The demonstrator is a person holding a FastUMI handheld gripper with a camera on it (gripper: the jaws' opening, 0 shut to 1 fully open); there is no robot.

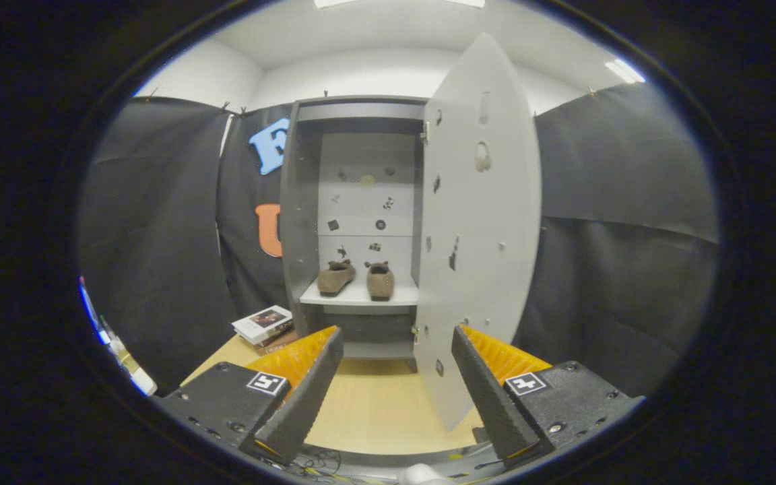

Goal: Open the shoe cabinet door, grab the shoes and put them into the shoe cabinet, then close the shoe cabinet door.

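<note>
A tall grey shoe cabinet stands beyond my fingers, and its pale door is swung wide open toward me on the right. Two brown shoes rest side by side on the white shelf inside: the left shoe angled outward, the right shoe pointing away. My gripper is open and holds nothing. It hovers over the wooden floor in front of the cabinet, well short of the shelf. The door's lower edge hangs just ahead of the right fingertip.
A small stack of books lies on the wooden floor left of the cabinet's base. Black cloth walls close in both sides. A hinge shows at the door's top, and a lower compartment sits under the shelf.
</note>
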